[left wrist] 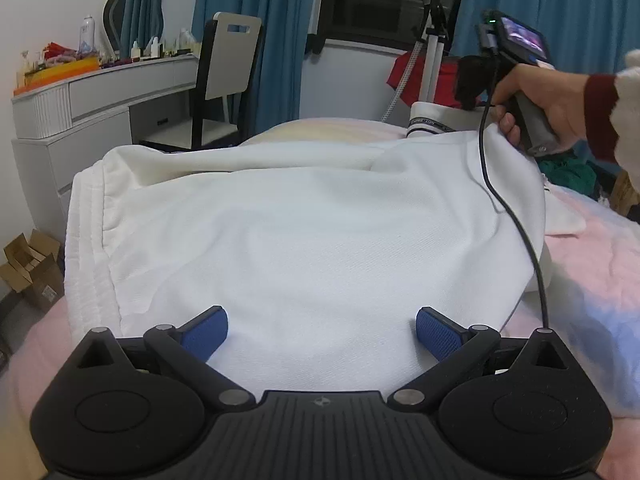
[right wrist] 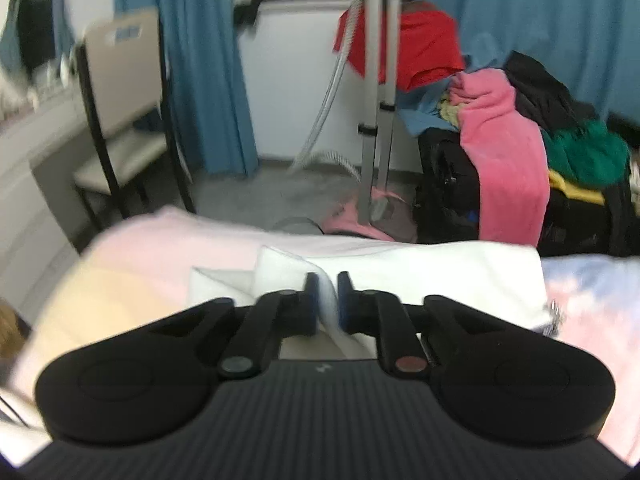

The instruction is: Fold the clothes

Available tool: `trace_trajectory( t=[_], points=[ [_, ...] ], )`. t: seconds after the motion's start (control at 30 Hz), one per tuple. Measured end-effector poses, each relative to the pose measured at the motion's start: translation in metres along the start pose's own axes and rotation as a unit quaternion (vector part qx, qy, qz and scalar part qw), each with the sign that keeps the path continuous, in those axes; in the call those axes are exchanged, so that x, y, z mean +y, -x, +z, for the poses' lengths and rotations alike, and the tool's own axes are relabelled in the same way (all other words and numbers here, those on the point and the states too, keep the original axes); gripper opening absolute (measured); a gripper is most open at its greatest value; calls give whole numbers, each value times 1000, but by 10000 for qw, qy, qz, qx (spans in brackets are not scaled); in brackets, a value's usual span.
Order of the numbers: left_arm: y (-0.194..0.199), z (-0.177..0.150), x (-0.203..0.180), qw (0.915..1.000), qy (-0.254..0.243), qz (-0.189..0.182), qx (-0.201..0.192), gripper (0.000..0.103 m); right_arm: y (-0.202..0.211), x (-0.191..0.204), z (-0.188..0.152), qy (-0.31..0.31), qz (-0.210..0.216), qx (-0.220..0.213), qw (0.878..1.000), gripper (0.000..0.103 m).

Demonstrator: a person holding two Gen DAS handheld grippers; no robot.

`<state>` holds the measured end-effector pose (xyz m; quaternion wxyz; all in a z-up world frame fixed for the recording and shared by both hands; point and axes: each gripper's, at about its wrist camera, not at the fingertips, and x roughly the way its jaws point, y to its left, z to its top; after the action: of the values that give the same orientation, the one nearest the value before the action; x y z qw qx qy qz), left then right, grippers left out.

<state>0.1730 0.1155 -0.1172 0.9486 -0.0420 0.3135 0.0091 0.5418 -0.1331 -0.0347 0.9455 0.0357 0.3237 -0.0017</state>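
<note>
- The left tongs [left wrist: 322, 334] sit nearest in the left wrist view, their blue pads [left wrist: 206, 334] spread wide with nothing between them, hovering over the near edge of the white garment [left wrist: 304, 232].
- That white garment lies spread across the pink bed [left wrist: 592, 280], its ribbed hem [left wrist: 90, 240] bunched along the left side.
- A black cable [left wrist: 516, 220] trails over the garment's right part, from near to far.
- At the far right the person's right hand [left wrist: 560, 108] grips the handle of the right tongs [right wrist: 328, 300], with the garment's far right corner lifted up to it.
- In the right wrist view, which is blurred, the right tongs are nearly closed, and a fold of white cloth is pinched between the dark blue pads [right wrist: 345, 300].
- Beyond them a folded white band of the garment [right wrist: 420, 264] runs across the bed [right wrist: 152, 248].
- Far left stand a beige chair [left wrist: 230, 68] and a grey dressing surface [left wrist: 104, 88] crowded with bottles, a wavy mirror [left wrist: 134, 4] above.
- Far right, a heap of clothes [right wrist: 508, 152] in pink, red, green and black lies over a dark suitcase, beside a steamer pole [right wrist: 378, 92].
- Blue curtains [left wrist: 248, 28] hang at the back.
</note>
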Motion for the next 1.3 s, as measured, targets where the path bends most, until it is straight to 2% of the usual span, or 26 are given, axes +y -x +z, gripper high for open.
trace_trajectory(
  t=[0.17,0.4,0.53,0.7,0.8,0.9,1.0,1.17,1.3],
  points=[
    [17,-1,-3,9998,-146,-81,-91,101,61,-15,-15,-390,-247,-602,9971,7],
    [68,-1,0,9975,-294,-187,-607,101,171,-55,-46,-822,-605,-1280,9865,7],
    [92,-1,3,9963,-242,-250,-787,101,239,-85,-83,-1086,-676,-1554,9795,7],
    [114,-2,3,9951,-208,-201,-950,101,313,-123,-154,-1602,-511,-1669,9715,6],
    [125,-4,2,9953,-106,-194,-942,101,340,-142,-207,-1986,-248,-1450,9690,6],
    [135,-5,5,9955,63,-248,-916,101,345,-143,-249,-2008,72,-1088,9736,6],
    [144,-6,9,9957,254,-265,-855,101,338,-138,-286,-2081,678,-648,9736,6],
    [152,-7,11,9950,603,-265,-756,101,309,-120,-319,-2008,1282,135,9711,8],
    [146,-7,4,9953,653,-218,-685,101,301,-130,-316,-2184,1452,159,9649,10]
  ],
)
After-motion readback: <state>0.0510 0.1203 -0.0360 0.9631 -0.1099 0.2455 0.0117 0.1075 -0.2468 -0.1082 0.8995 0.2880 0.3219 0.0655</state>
